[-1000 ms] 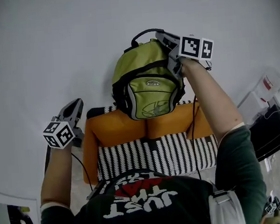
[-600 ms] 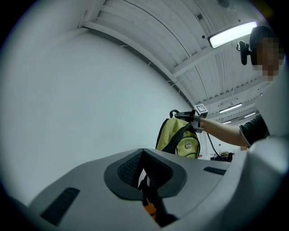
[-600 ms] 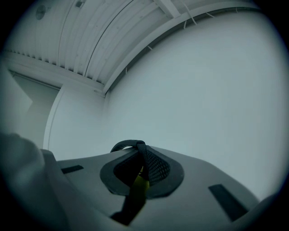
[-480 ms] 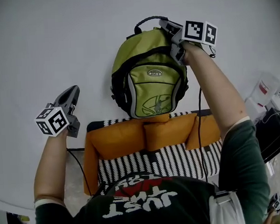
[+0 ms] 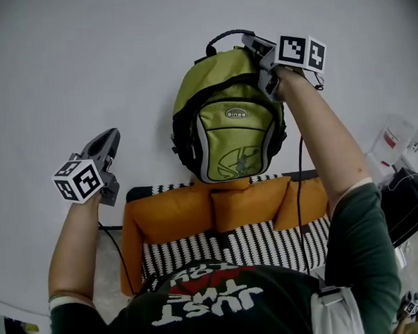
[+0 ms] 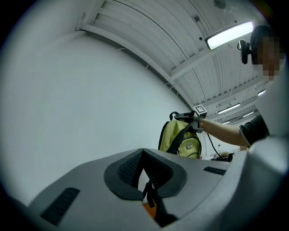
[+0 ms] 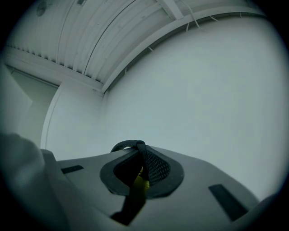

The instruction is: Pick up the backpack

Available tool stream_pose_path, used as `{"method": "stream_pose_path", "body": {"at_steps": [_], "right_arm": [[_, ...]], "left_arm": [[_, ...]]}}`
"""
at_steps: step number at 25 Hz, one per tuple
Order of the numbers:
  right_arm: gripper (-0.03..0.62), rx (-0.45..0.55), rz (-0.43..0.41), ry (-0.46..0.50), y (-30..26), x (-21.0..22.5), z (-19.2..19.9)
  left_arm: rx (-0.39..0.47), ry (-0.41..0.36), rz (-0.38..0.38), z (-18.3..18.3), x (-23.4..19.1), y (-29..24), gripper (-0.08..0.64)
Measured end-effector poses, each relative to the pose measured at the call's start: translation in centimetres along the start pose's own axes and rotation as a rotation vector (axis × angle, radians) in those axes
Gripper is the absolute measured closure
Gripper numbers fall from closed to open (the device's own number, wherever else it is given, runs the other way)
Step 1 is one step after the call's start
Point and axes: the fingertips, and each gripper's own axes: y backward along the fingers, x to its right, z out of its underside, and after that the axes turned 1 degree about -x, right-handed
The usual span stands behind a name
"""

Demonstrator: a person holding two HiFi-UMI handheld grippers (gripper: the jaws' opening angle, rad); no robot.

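In the head view, the green backpack (image 5: 231, 122) hangs upright in front of a white wall (image 5: 82, 57), carried by its black top handle (image 5: 221, 36). The right gripper (image 5: 249, 44), at the end of a raised arm, holds that handle. The backpack's lower edge sits over the top of the orange cushions (image 5: 190, 210) of a sofa with a black-and-white striped seat (image 5: 256, 243); whether it touches them cannot be told. The left gripper (image 5: 112, 138) is held up well to the left of the backpack, apart from it, with its marker cube (image 5: 78, 181) toward the person. In the left gripper view, the left gripper's (image 6: 143, 152) jaws are pressed together with nothing between them. Beyond them, the backpack (image 6: 180, 140) hangs from the right gripper (image 6: 183, 116) against the wall, under a ribbed ceiling with a strip light (image 6: 228, 34). In the right gripper view, the right gripper's (image 7: 141, 151) jaws pinch the handle (image 7: 131, 144), whose black strap arches over the seam where they meet. A sliver of the backpack's yellow-green fabric (image 7: 141, 182) shows just beneath, with only wall and ceiling beyond.
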Motion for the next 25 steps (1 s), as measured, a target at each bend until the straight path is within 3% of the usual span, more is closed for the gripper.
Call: {"method": "stream_pose_path", "body": {"at_steps": [25], "right_arm": [[0.554,0.026,0.009,0.020,0.7,-0.4,-0.3]], "left_arm": [[0.023,-0.045,0.015,-1.1,-0.3,-0.1,0.552]]}}
